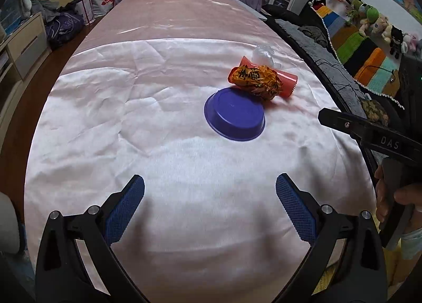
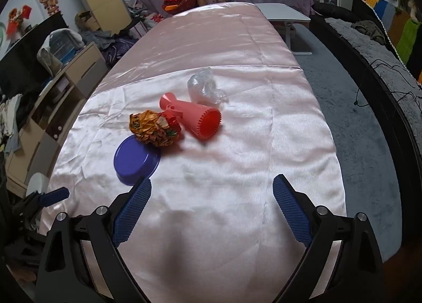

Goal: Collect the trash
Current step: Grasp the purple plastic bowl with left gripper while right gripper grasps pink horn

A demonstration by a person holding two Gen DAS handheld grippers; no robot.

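Both grippers hover over the near end of a table draped in pale pink cloth (image 2: 237, 145), the left gripper (image 1: 210, 197) and right gripper (image 2: 211, 197) each with jaws wide apart and holding nothing. Ahead lies the trash: a crumpled orange wrapper (image 2: 154, 129) touching an upturned purple bowl (image 2: 135, 160), a pink cone-shaped cup (image 2: 195, 118) on its side just behind the wrapper, and clear crumpled plastic (image 2: 203, 88) beyond. Bare cloth separates the jaws from them.

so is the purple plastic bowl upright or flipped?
Flipped: the purple plastic bowl rests rim-down on the pink satin cloth, flat base facing up.
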